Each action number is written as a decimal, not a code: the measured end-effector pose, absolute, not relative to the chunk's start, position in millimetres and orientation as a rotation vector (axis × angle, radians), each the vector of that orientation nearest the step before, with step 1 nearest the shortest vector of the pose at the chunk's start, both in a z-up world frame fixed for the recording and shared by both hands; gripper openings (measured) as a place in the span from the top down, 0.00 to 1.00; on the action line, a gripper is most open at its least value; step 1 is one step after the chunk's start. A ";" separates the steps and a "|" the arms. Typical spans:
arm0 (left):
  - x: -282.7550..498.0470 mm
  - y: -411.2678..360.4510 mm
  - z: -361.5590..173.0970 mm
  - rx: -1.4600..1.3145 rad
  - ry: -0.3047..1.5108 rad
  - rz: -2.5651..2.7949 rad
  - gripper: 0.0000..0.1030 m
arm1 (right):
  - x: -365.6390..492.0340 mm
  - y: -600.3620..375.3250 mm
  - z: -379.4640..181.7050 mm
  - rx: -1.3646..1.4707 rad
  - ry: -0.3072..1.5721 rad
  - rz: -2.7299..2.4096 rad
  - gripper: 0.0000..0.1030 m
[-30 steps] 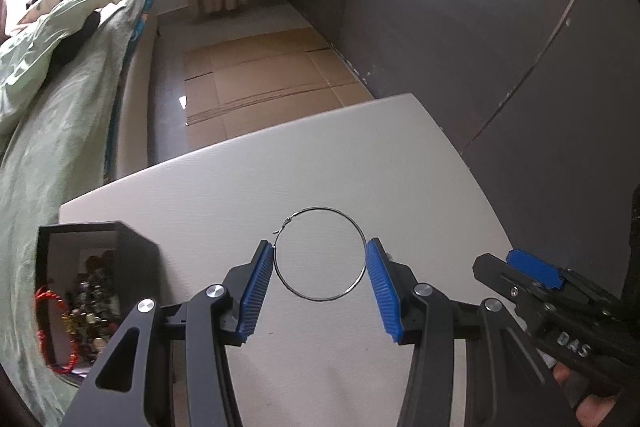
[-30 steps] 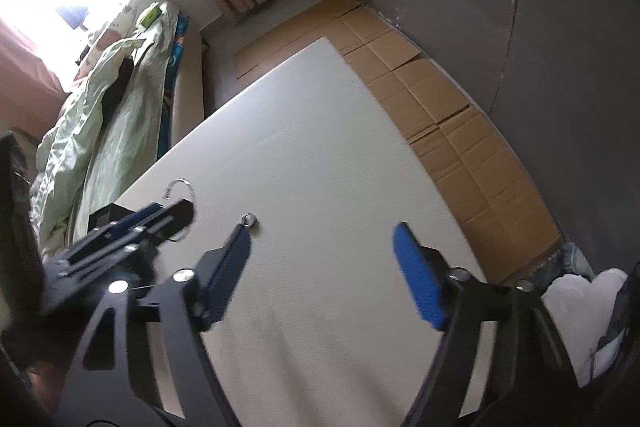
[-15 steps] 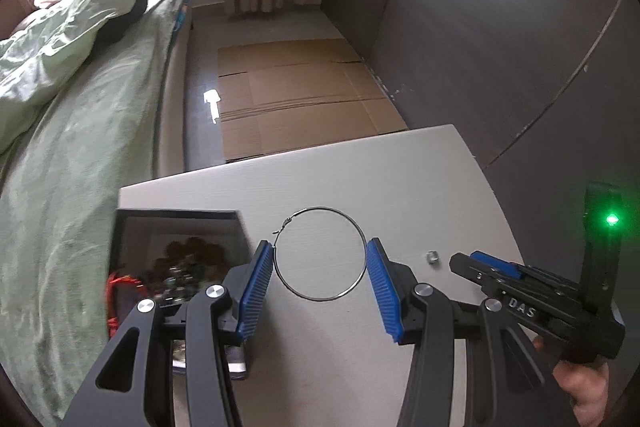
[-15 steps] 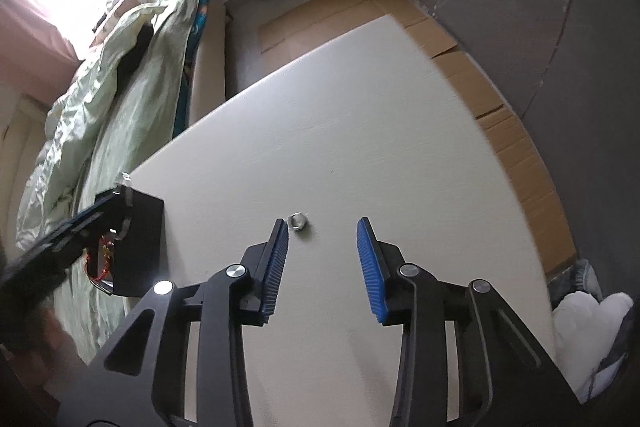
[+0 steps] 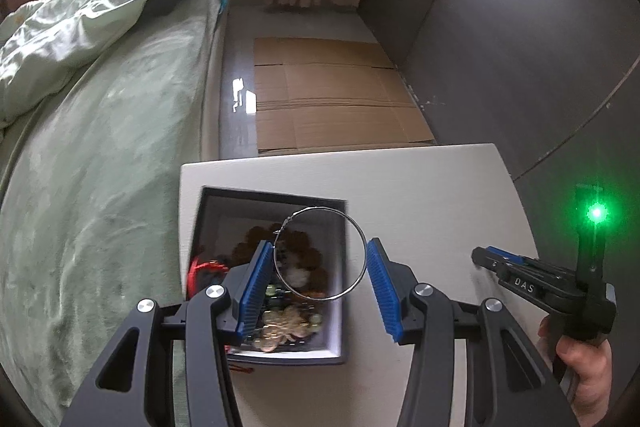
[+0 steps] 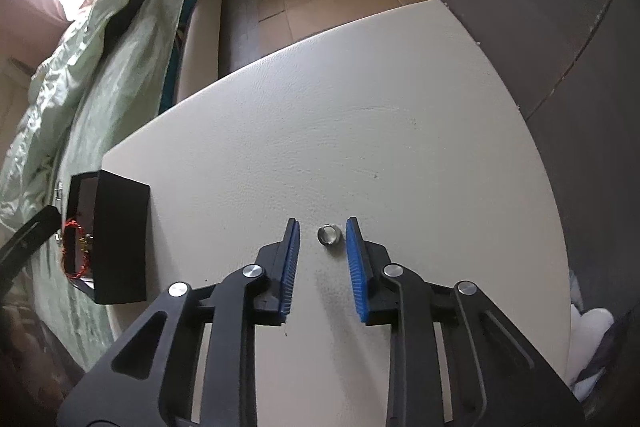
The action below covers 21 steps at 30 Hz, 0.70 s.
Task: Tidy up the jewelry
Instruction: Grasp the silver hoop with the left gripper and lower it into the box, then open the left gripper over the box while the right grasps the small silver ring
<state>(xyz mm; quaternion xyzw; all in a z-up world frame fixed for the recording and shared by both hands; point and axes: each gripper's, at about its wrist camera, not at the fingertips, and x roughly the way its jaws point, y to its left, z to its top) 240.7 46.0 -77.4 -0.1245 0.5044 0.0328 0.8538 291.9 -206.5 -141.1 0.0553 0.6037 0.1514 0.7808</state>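
Two pictures covered the moment. In the left wrist view, the left tongs point(image 5: 320, 279) gripped a thin wire hoop point(image 5: 320, 254) across its width, pads pressing both sides, held above the open black box point(image 5: 272, 357) already piled with trinkets on the table point(image 5: 420, 187). The hoop overhung the box's right wall, so a release there might leave it snagged on the rim or rolling off.

In the right wrist view, the right tongs point(image 6: 322, 263) sat partly parted, straddling a small silver ring point(image 6: 329, 235) lying on the table without touching it. Closing off-centre could flick the ring away.
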 end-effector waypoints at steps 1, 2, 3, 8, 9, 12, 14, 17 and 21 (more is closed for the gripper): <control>240.0 50.1 -78.5 -0.268 1.062 0.075 0.55 | 291.9 -203.4 -141.5 0.094 1.305 0.316 0.77; 238.9 54.9 -79.7 -0.277 1.063 0.080 0.55 | 291.9 -201.7 -141.9 0.081 1.307 0.312 0.78; 238.0 59.2 -80.8 -0.286 1.063 0.085 0.55 | 291.8 -199.5 -142.8 0.066 1.310 0.309 0.78; 235.1 72.2 -85.6 -0.319 1.067 0.093 0.54 | 290.4 -187.1 -146.0 -0.036 1.308 0.269 0.84; 234.5 74.2 -86.7 -0.325 1.070 0.094 0.54 | 289.6 -185.1 -146.5 -0.056 1.306 0.260 0.86; 233.1 82.0 -89.9 -0.356 1.083 0.088 0.45 | 288.1 -179.5 -147.1 -0.103 1.298 0.246 0.87; 229.4 86.2 -87.2 -0.368 1.063 0.089 0.34 | 285.9 -177.8 -146.8 -0.113 1.300 0.251 0.87; 222.9 94.4 -80.6 -0.382 1.043 0.095 0.34 | 280.8 -176.0 -137.6 -0.099 1.285 0.258 0.87; 211.2 106.1 -70.6 -0.399 1.022 0.103 0.34 | 272.7 -162.8 -116.3 -0.094 1.253 0.297 0.87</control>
